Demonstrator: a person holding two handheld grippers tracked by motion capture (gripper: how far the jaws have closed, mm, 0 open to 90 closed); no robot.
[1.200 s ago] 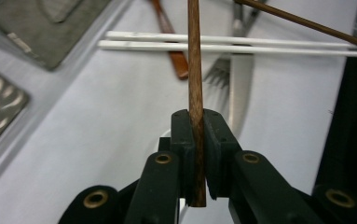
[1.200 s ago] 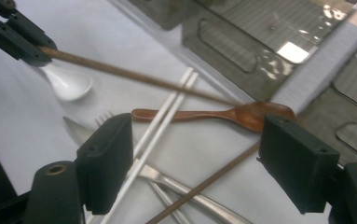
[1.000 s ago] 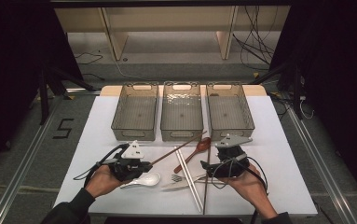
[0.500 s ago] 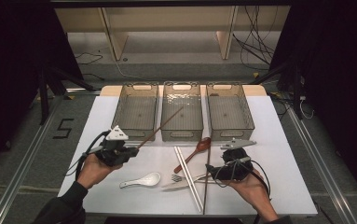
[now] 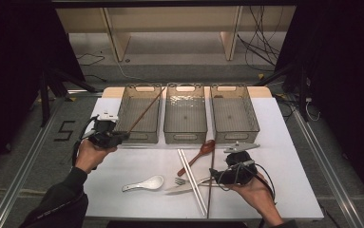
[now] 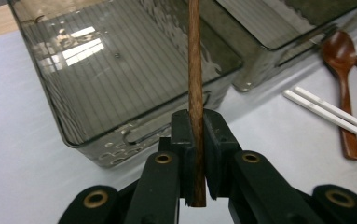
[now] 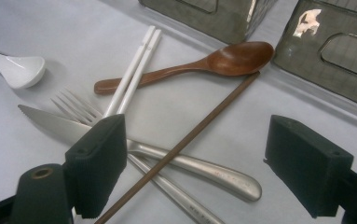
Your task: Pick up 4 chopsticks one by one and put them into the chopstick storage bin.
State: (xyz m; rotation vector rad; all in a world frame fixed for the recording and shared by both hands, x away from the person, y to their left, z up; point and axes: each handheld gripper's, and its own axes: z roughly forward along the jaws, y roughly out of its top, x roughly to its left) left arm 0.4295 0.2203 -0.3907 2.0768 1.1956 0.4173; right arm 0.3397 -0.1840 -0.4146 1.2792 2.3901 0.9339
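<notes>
My left gripper [image 5: 121,137] is shut on the near end of a brown chopstick [image 5: 144,112], which slants up and away over the left grey bin [image 5: 122,112]. In the left gripper view the brown chopstick [image 6: 195,70] stands clamped between the pads of my left gripper [image 6: 195,122], above that left grey bin [image 6: 69,126]. My right gripper [image 5: 216,176] hovers open over the cutlery pile near the table's front. Below my right gripper [image 7: 199,149] lie a second brown chopstick [image 7: 199,128], a knife [image 7: 190,163] and a fork [image 7: 76,107], with nothing gripped.
The middle bin [image 5: 185,114] and right bin [image 5: 234,114] stand beside the left one. A wooden spoon [image 5: 202,152], a pair of white chopsticks [image 5: 191,180] and a white spoon [image 5: 145,184] lie on the white table [image 5: 284,156].
My left gripper has carried the brown chopstick left and away from the table's middle to the front of the left bin. The right hand has stayed in place.
</notes>
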